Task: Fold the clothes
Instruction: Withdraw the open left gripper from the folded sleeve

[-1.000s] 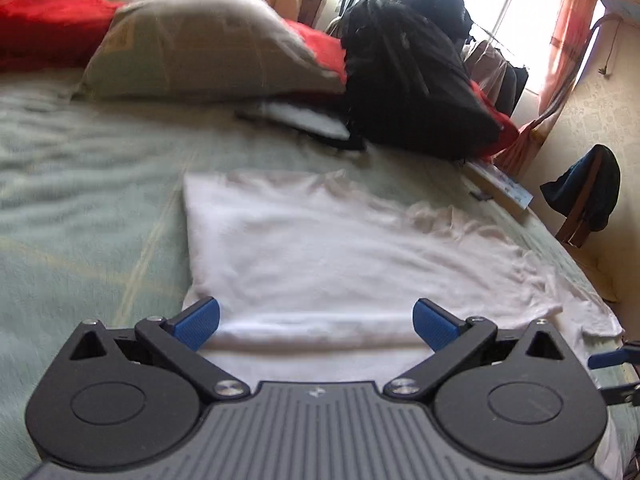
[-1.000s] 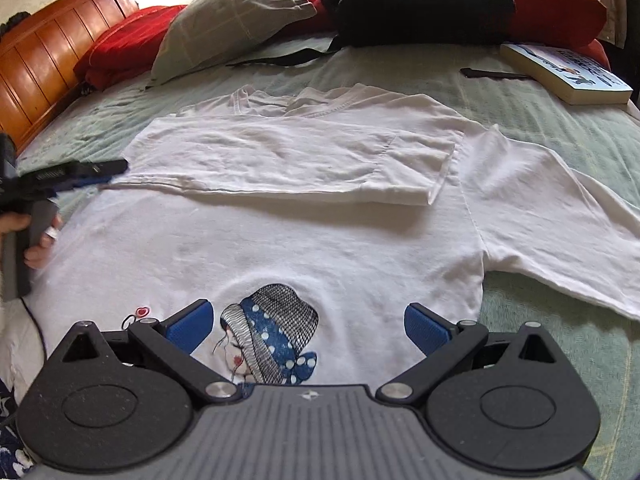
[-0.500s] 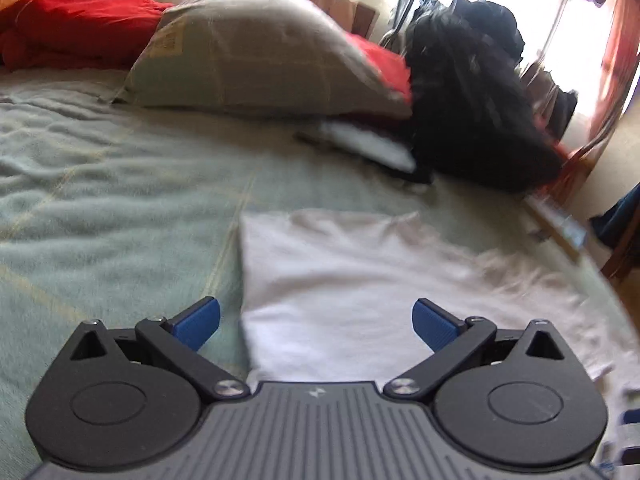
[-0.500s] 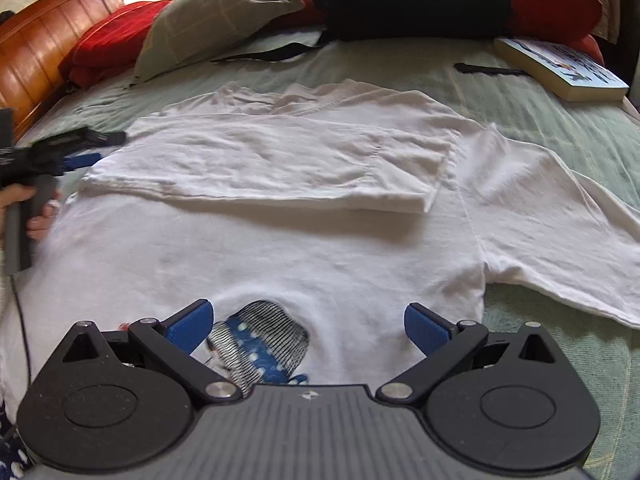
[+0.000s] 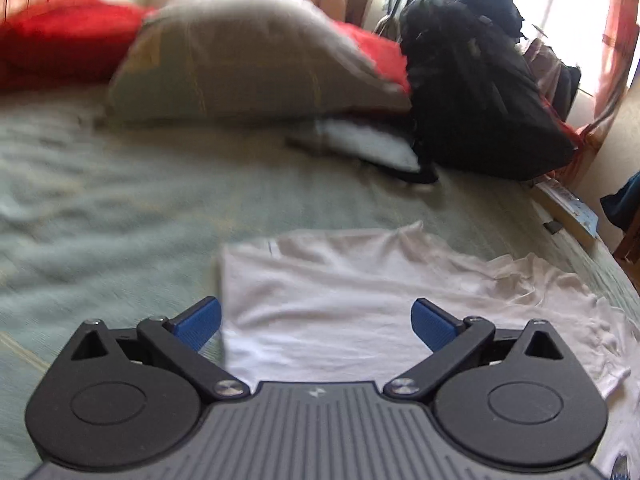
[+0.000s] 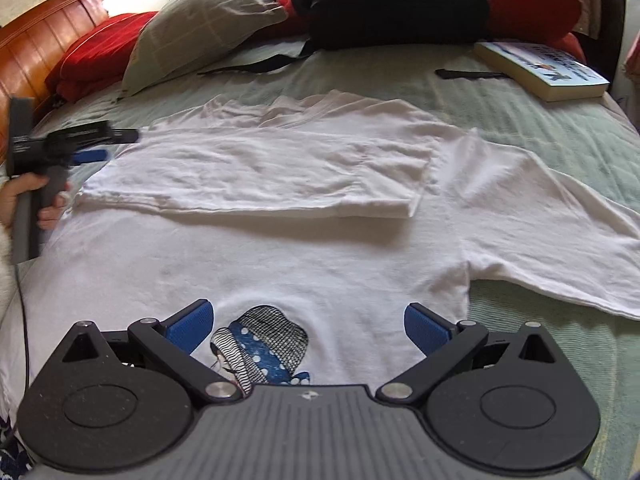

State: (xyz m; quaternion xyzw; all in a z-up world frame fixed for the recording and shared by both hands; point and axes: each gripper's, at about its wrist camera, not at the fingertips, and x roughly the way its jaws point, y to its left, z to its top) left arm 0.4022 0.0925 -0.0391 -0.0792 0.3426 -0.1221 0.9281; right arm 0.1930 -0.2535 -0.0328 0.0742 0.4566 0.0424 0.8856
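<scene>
At lower centre of the right wrist view, the right gripper (image 6: 306, 328) is hovering with its jaws spread wide and empty over the printed hem end of the white T-shirt (image 6: 280, 248). At bottom centre of the left wrist view, the left gripper (image 5: 316, 322) is likewise gaping wide, holding nothing, sitting over the near corner of the folded panel (image 5: 320, 300).

Shirt is lying flat on the green bed cover (image 6: 540, 120); one side is lying folded across the body, the other sleeve (image 6: 560, 232) is spreading out at right of frame. Judgement: first side fold is looking done, and the second is coming up. Next move is probably calling for a pinch on the loose sleeve and its hem edge, then a carry across.

Right view is showing the cartoon print (image 6: 264, 352), the book (image 6: 540, 68) at upper right and the hand (image 6: 36, 200) gripping the left tool at mid left. Left view, blurring with motion, is showing none of these clearly, but is showing the window (image 5: 560, 0) at upper right.
</scene>
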